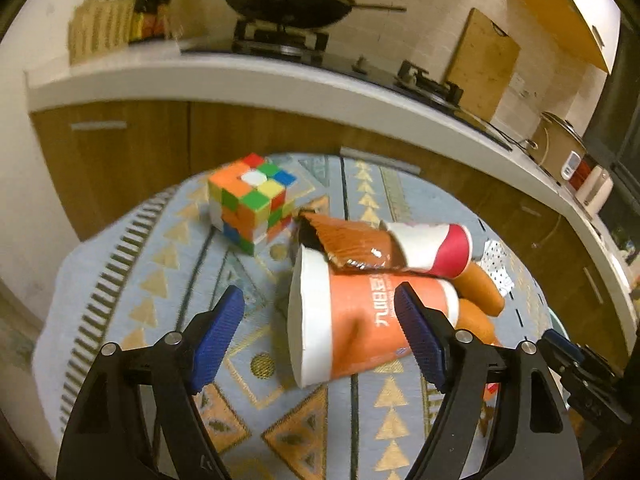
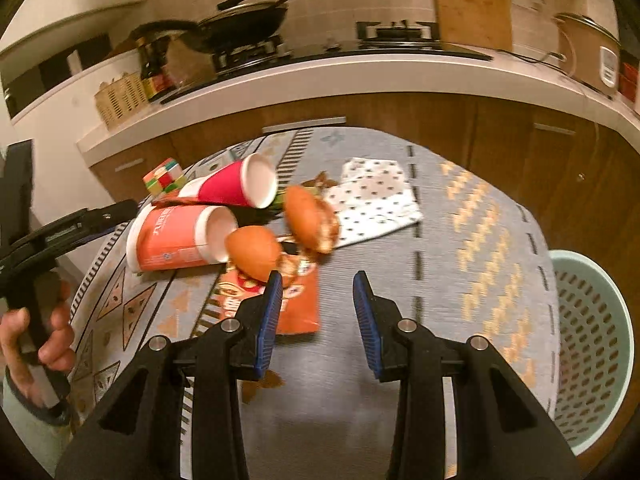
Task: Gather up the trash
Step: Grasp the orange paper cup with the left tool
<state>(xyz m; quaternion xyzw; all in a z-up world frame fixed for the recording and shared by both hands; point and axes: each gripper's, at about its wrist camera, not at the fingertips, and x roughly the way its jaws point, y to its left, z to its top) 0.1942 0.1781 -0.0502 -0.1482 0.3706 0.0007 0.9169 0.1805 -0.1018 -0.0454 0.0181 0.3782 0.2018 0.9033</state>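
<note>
On the woven, triangle-patterned surface [image 1: 168, 248], an orange paper cup [image 1: 360, 320] with Chinese lettering lies on its side between the left gripper [image 1: 320, 332], jaws apart. At its 1 o'clock lies a red-and-white cup [image 1: 436, 248]. Right gripper [image 2: 316, 316] jaws apart; perforated plastic basket [image 2: 592, 344] at 3 o'clock.

Dim warm light, fisheye bending, perhaps motion-blurred.

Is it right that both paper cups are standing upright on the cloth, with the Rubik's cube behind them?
Not quite: both the orange paper cup and the red paper cup lie on their sides on the cloth, as the left wrist view shows. The Rubik's cube does sit behind them.
</note>
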